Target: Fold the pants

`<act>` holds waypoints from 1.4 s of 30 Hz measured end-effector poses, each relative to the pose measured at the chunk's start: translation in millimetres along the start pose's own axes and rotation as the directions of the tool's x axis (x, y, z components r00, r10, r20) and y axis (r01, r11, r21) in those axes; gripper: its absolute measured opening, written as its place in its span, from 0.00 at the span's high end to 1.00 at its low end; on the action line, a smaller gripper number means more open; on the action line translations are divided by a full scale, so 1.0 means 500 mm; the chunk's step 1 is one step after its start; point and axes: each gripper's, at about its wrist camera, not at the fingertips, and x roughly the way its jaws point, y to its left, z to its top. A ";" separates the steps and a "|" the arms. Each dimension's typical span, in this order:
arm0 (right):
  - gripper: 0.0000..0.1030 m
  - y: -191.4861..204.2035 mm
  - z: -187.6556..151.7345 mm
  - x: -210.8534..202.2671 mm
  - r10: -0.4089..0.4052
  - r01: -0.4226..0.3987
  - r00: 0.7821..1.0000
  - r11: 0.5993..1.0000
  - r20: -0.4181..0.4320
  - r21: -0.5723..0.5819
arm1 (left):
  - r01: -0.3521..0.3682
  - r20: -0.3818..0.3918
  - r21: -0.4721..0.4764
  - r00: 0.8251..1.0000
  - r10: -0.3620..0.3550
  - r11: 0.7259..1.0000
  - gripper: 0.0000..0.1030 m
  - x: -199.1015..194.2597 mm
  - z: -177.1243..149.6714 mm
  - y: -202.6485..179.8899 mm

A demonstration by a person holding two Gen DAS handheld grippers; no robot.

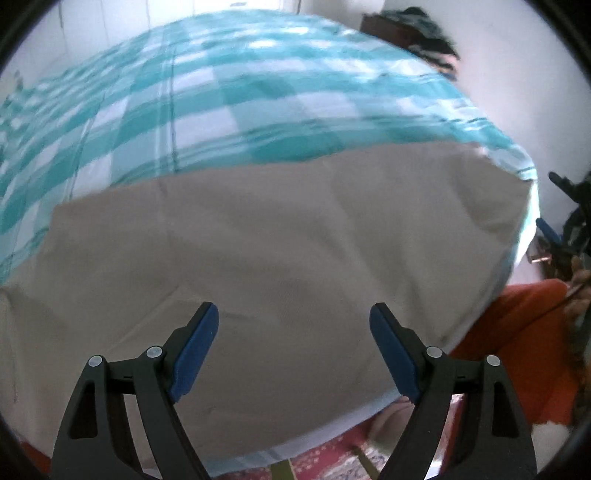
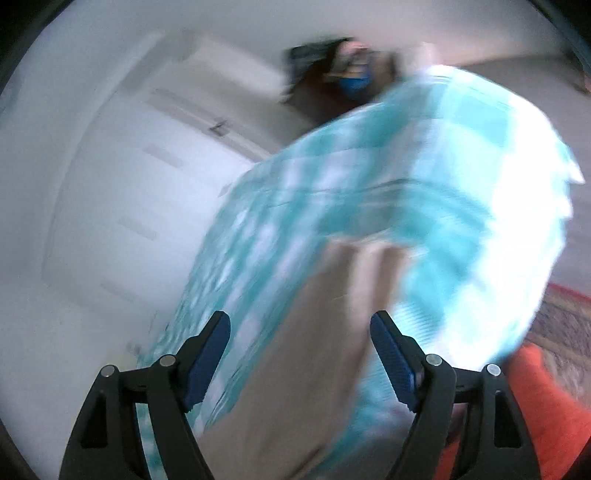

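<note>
Left gripper (image 1: 293,325): fingers spread wide, nothing between the blue pads (image 1: 194,354); it hovers over the near part of the cloth, whether touching it cannot be told.
Right gripper (image 2: 300,330): fingers likewise spread, holding nothing; its view is heavily blurred.
Pants (image 1: 266,251): beige cloth lying flat on the bed, a broad smooth panel with only faint creases, running from the near left toward the far right edge of the bed; in the right wrist view it shows as a long beige strip (image 2: 314,350).
Fold state: no waistband, leg opening or stacked layer can be made out, so whether a first fold is already made cannot be told.
Progress, as judged: cloth spread and smoothed, neither tool gripping; likely early, or between folds, with at least one further fold left.
Bed cover (image 1: 221,92): teal and white check, under the pants and bare on the far side.
Orange cloth (image 1: 517,332): near right, off the bed edge, likely the person's clothing.
Rug (image 1: 332,454): patterned red, on the floor at the near edge.
Dark clutter (image 1: 424,33): far right against the wall, too blurred to name.
</note>
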 end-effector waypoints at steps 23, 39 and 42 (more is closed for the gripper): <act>0.94 0.081 0.001 0.126 -0.164 0.136 0.983 0.957 -0.088 -0.258 | -0.044 0.017 0.170 0.999 0.042 0.984 0.11 0.061 -0.020 -0.079; 0.95 0.470 -0.107 0.028 0.134 -0.245 0.961 0.818 -0.242 -0.520 | 0.063 0.166 -0.401 0.986 0.005 0.914 0.12 -0.173 -0.098 0.408; 0.95 0.580 -0.206 0.006 0.186 -0.362 0.922 0.728 -0.341 -0.582 | 0.072 0.198 -0.494 0.980 0.031 0.866 0.12 -0.200 -0.163 0.492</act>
